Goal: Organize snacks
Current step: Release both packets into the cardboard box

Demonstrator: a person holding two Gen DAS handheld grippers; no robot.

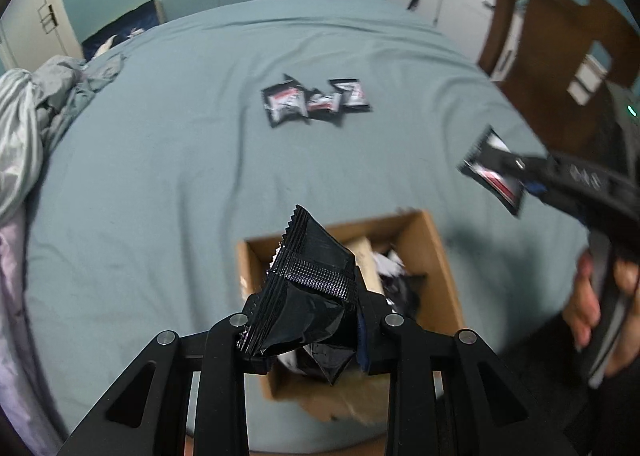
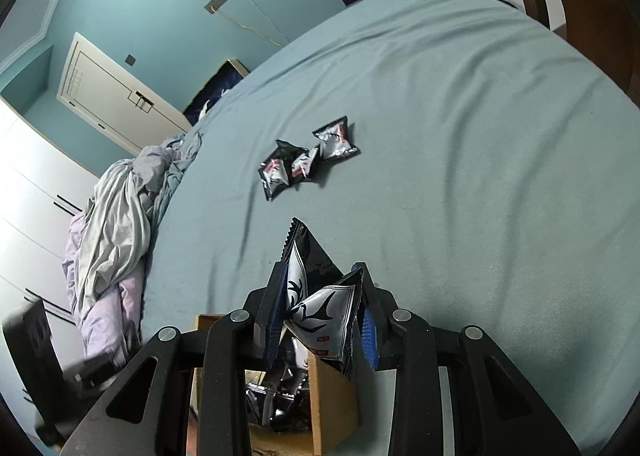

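Across the bed we see three loose packets at upper centre and the cardboard box at lower centre. Our left tongs pinch a black packet; our right tongs clamp a silver packet. Light, crinkly, slippery foil; the crimped seams look the best hold.

Black snack packets, teal bedsheet, brown box.

Bed, snack packets, cardboard box
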